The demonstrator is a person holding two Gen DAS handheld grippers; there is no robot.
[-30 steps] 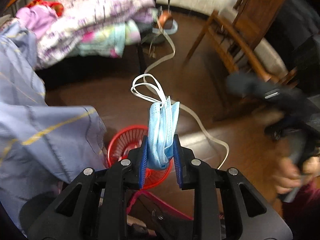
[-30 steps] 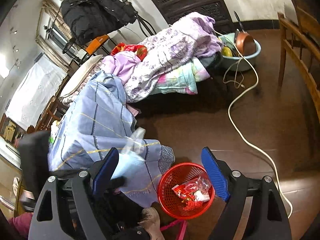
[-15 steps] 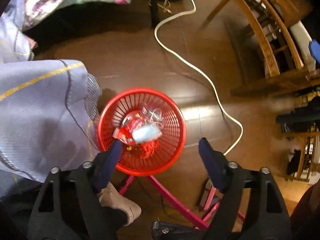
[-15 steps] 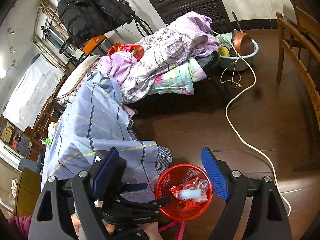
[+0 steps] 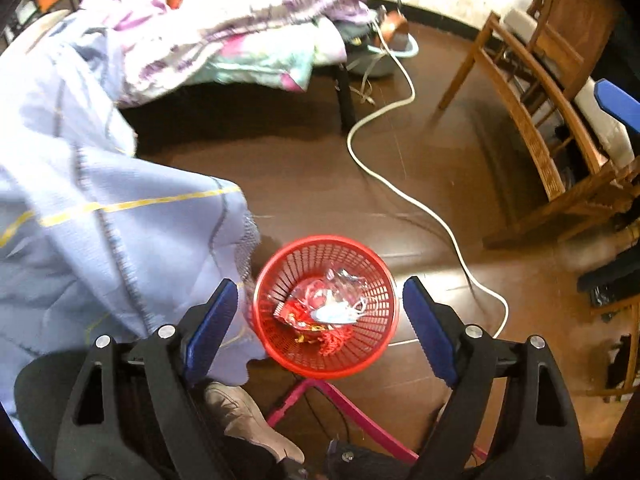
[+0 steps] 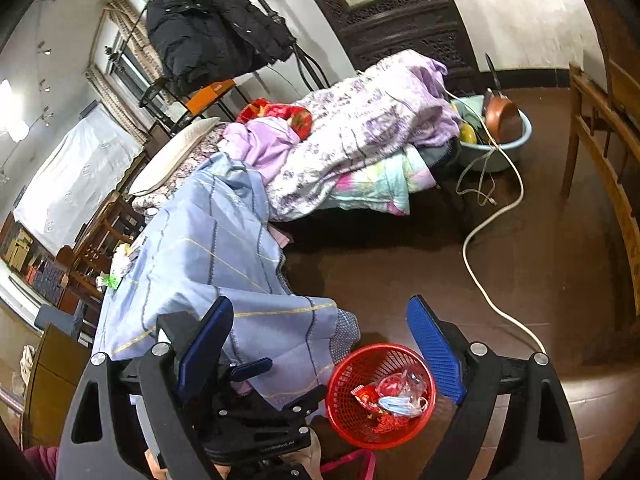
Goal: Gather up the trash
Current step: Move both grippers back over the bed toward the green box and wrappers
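The pale blue quilted bedspread [image 5: 104,216] spills off the bed onto the dark brown floor, and just beside its hem stands the round red plastic mesh waste basket [image 5: 280,280], with a crumpled blue surgical mask [image 5: 336,314] lying inside on red and clear wrappers. The left gripper [image 5: 316,320] hangs over it, jaws spread wide and empty, and the right gripper [image 6: 320,350] is equally agape, so I'd judge this drop finished; next comes finding another scrap

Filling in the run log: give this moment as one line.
left claw: open, empty | right claw: open, empty | face mask: inside red basket | step: mask binned
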